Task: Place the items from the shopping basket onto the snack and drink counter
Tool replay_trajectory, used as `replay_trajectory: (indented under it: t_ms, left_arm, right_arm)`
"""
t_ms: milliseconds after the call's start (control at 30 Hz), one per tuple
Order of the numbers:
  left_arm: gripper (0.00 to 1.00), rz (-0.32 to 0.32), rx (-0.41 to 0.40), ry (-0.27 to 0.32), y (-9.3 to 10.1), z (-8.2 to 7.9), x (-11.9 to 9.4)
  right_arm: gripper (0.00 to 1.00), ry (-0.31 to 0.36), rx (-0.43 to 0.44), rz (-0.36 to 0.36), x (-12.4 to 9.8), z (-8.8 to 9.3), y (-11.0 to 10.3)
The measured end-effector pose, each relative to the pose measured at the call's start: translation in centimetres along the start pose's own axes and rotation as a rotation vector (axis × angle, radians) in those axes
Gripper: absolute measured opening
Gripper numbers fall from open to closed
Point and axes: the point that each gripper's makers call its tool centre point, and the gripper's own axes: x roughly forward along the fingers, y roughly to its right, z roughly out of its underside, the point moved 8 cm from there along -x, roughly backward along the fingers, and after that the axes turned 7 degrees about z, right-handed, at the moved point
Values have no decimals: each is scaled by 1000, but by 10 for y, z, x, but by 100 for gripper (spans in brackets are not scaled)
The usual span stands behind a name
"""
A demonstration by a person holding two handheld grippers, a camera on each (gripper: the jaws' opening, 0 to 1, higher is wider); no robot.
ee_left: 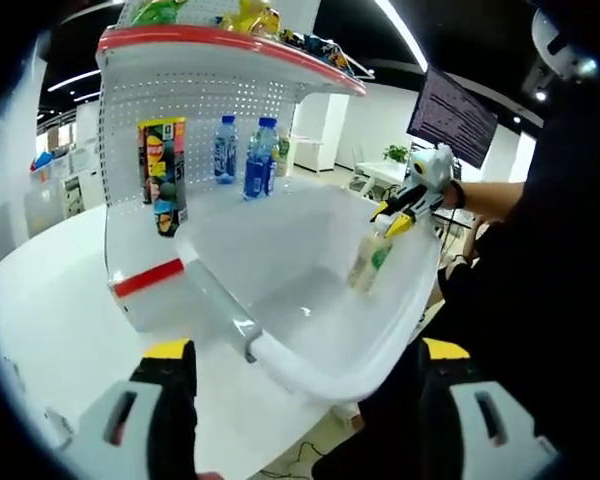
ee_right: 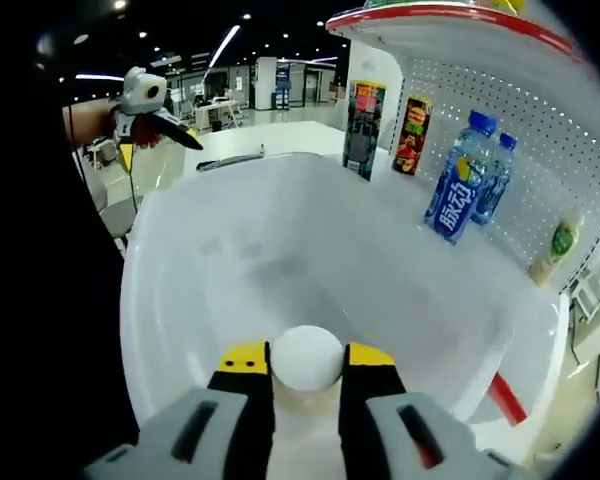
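Right claw [ee_right: 306, 362] clamped on white-capped bottle [ee_right: 306, 358] at 6 o'clock, inside white shopping basket [ee_right: 180, 290]. Left claw [ee_left: 305, 365] spread wide, gripping nothing. Blue water bottles [ee_right: 462, 180] and chip cans [ee_right: 412, 135] upright on shelf [ee_right: 540, 150] at 2 o'clock

Both views over white basket [ee_left: 310, 290], opposed.
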Motion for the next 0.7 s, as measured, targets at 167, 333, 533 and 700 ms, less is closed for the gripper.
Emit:
replay_trajectory:
  t_ms: [167,333,533,700]
  left_arm:
    - [90,1,-4,-1,2,0,1]
    - [90,5,-11,-7,5,3,5]
    - [90,8,-25,-12,8,7,7]
    - [90,4,-35,-12,10,10,6]
  right_arm:
    - [20,55,-10,17,-17,-25,22]
    - [19,97,-28,31,-31,-53,41]
    - [19,147,-45,40,-41,-84,67]
    - [19,202,-33,60,-46,-104,91]
